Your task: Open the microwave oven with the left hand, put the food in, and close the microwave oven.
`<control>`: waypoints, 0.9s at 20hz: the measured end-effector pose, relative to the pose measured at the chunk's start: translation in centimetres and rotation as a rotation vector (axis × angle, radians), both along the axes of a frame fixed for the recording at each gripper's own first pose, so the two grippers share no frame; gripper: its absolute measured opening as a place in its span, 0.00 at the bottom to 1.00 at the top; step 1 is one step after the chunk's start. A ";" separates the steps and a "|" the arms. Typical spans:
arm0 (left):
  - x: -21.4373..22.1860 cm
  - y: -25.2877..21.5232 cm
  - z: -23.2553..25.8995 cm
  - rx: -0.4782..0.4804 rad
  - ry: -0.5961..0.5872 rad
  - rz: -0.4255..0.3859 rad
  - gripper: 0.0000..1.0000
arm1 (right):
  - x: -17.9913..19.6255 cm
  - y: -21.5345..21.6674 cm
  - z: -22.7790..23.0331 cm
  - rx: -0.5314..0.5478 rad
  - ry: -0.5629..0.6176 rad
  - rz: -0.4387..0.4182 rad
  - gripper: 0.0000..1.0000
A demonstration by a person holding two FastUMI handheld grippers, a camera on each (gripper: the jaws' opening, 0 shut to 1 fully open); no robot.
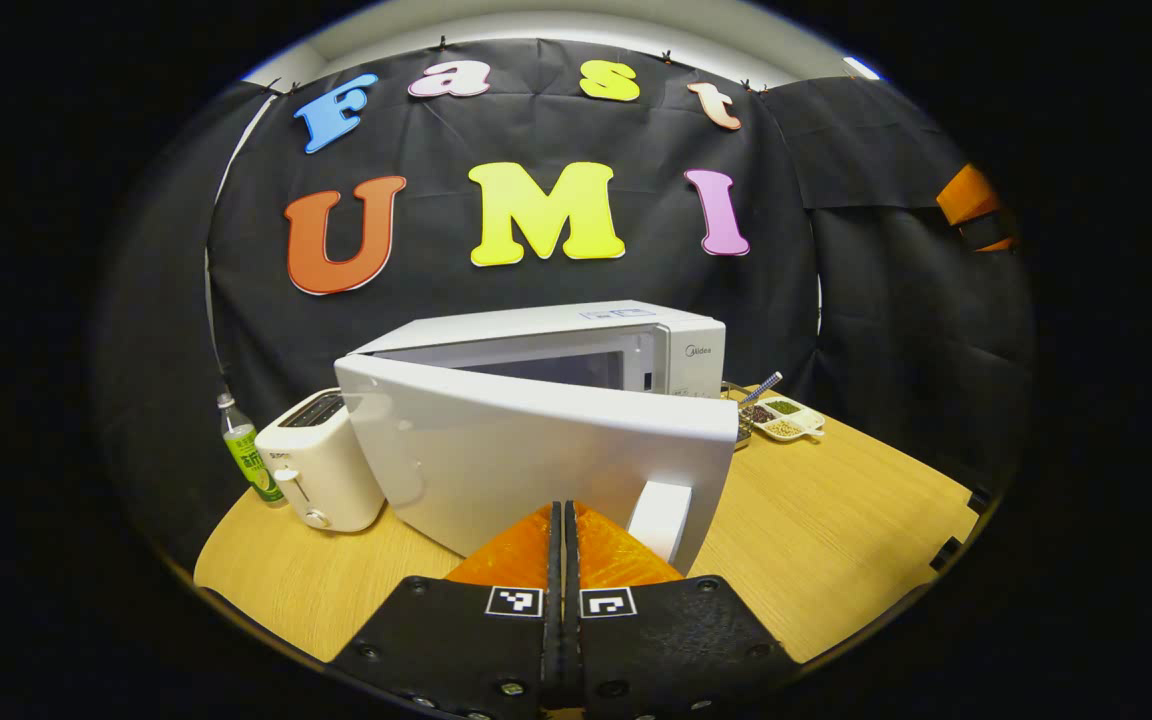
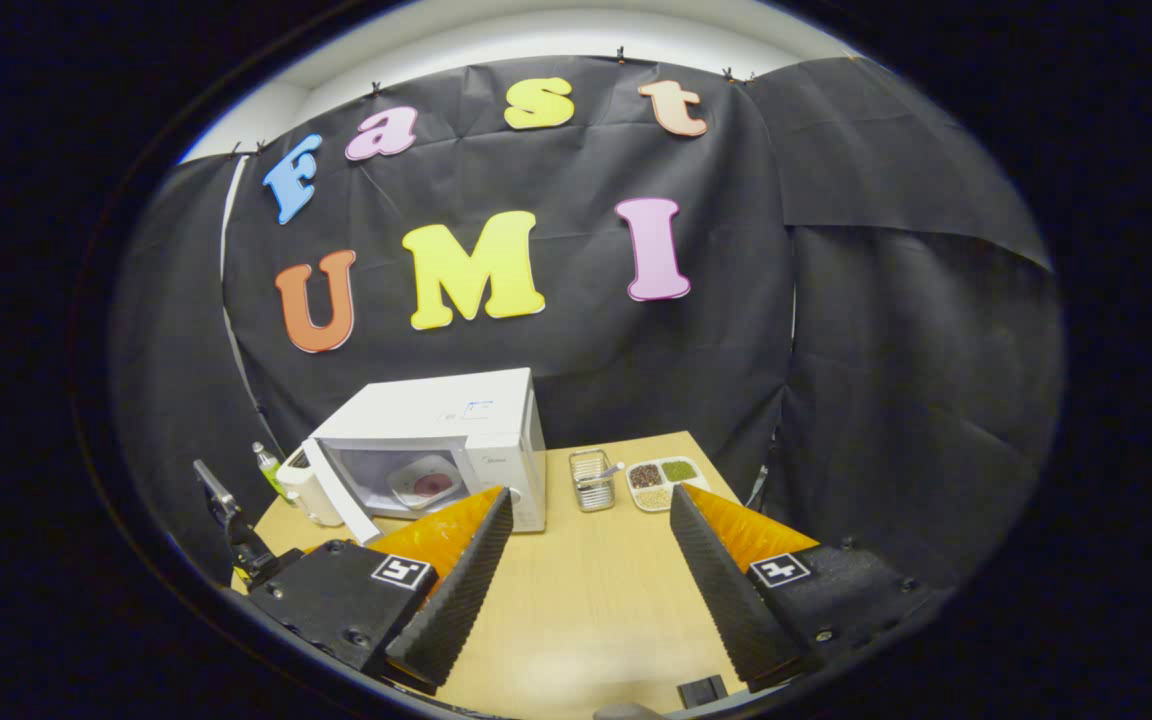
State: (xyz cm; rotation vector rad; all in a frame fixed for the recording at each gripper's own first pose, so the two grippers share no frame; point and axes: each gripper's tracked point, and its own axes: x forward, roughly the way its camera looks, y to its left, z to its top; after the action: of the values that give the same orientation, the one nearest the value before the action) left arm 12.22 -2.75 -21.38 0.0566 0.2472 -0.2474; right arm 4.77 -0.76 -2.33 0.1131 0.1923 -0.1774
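The white microwave [image 1: 671,345] stands on the wooden table [image 1: 836,530] with its door [image 1: 536,450] swung partly open towards me. My left gripper [image 1: 563,508] is shut with nothing between its fingers, and its tips rest at the door's outer face, just left of the white handle [image 1: 661,520]. In the right gripper view the microwave [image 2: 456,420] shows its open cavity, with a plate of reddish food [image 2: 426,485] inside. My right gripper [image 2: 591,492] hangs open above the table [image 2: 576,600], well in front of the microwave and holding nothing.
A white toaster [image 1: 321,465] and a green-labelled bottle [image 1: 251,455] stand left of the microwave. To its right are a metal utensil basket [image 2: 591,480] and a divided tray of grains [image 2: 664,482]. A dark device [image 2: 236,540] shows at the table's left edge.
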 end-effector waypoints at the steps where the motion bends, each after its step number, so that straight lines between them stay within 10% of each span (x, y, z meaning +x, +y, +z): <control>1: 0.6 -0.5 0.0 -0.001 0.001 -0.008 0.00 | 0.0 -0.1 0.1 0.002 0.003 0.000 1.00; 8: 5.4 -3.8 -0.1 -0.019 -0.002 -0.027 0.11 | 0.8 -1.0 0.8 -0.028 0.010 0.001 1.00; 18: 10.6 -7.1 -0.7 -0.013 -0.007 -0.027 0.00 | 1.2 -3.3 0.7 -0.027 0.031 -0.024 1.00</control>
State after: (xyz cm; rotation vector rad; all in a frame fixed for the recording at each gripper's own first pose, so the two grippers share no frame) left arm 22.80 -9.83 -22.06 0.0481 0.2376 -0.2753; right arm 5.95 -4.04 -1.61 0.0860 0.2199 -0.2054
